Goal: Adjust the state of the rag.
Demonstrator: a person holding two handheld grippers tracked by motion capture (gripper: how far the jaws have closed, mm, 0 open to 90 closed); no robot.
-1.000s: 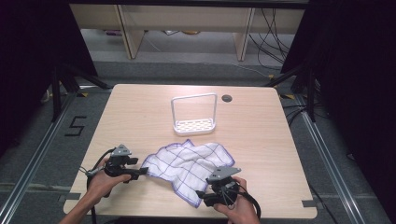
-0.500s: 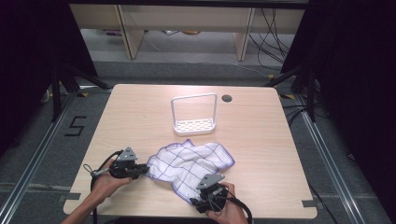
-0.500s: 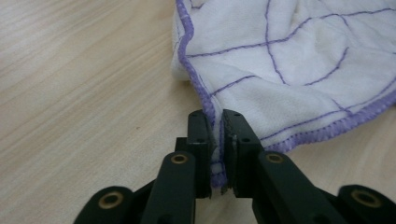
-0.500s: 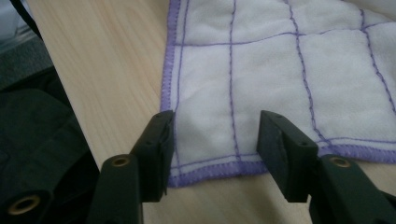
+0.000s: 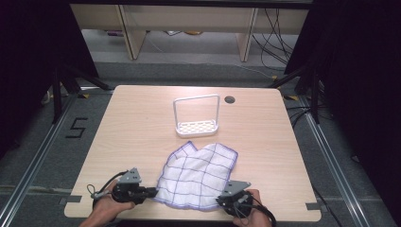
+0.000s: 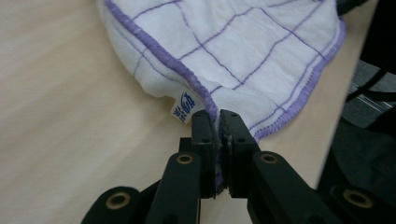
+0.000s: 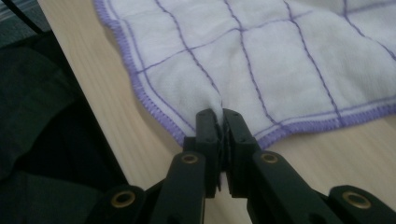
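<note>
Two grippers are pinching the near corners of a white cloth with purple grid lines (image 5: 196, 175) at the near edge of the table (image 5: 132, 123) — the left gripper (image 5: 150, 192) clenched on the near-left corner, the right gripper (image 5: 222, 201) clenched on the near-right one. Holding both corners this way is probably keeping the hem taut so the cloth is lying spread for folding or smoothing. Close up, the left gripper view is showing a small blue-printed label (image 6: 183, 107) beside the pinched hem, while the right gripper view is showing the purple stitched border (image 7: 140, 88) running along the table's near edge. Farther back — toward the far edge — a white wire-handled rack (image 5: 196, 116) is standing apart from the cloth, with a round dark hole (image 5: 230, 100) in the tabletop just beside it.
</note>
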